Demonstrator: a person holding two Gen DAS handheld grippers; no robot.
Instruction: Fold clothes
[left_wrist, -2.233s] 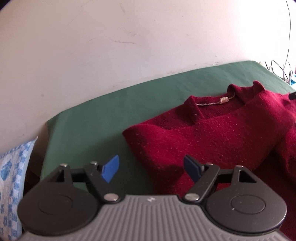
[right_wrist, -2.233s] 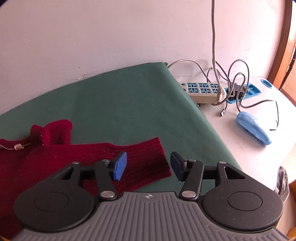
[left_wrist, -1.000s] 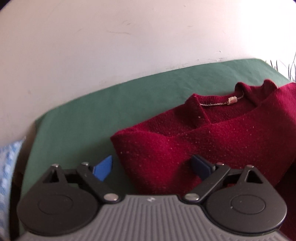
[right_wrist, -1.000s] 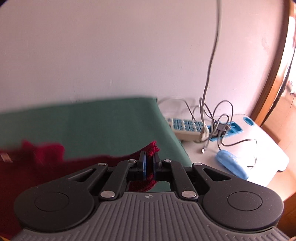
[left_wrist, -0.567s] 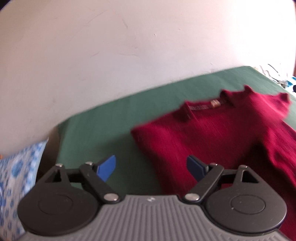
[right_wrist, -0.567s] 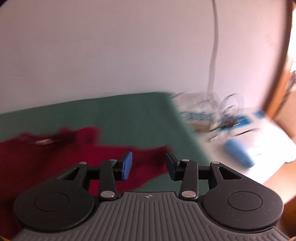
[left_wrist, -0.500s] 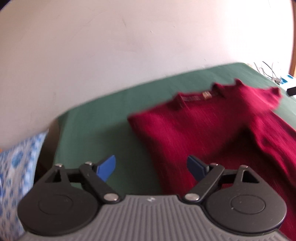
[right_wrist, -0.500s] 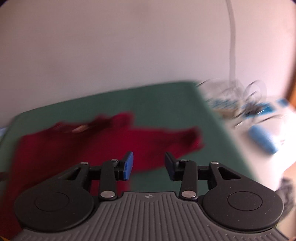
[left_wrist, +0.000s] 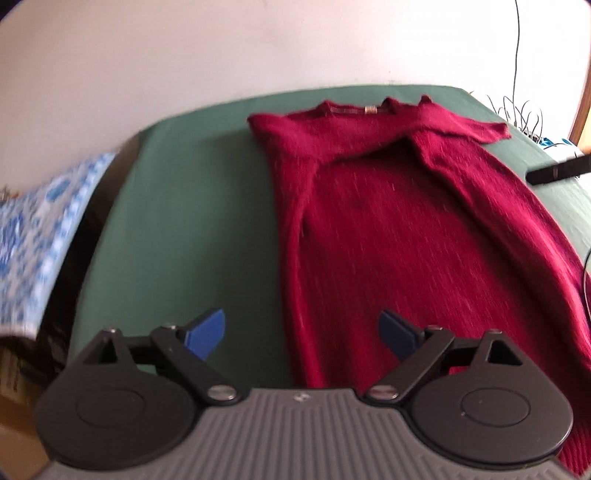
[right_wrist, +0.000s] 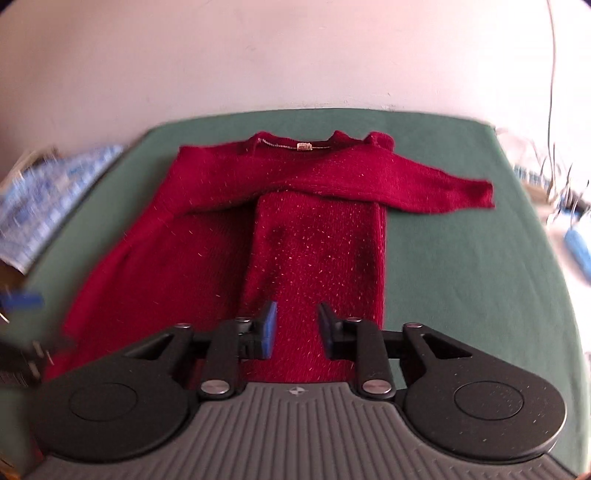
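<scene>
Red sweater (right_wrist: 314, 236) lies flat on the green worktop (right_wrist: 461, 258), collar toward the far edge at the wall, hem toward the near edge. Long axis runs far to near. One sleeve (right_wrist: 424, 188) is folded across the chest, cuff pointing to the right edge.

Left tool (left_wrist: 299, 330): fingers wide apart, empty, over the sweater's left side edge.

Right tool (right_wrist: 294, 328): fingers narrowly apart, empty, over the hem; judged nearer for the next fold.

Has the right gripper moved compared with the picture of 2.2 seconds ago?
Yes. The right gripper has pulled back from the wall: the whole red sweater now shows ahead.
</scene>
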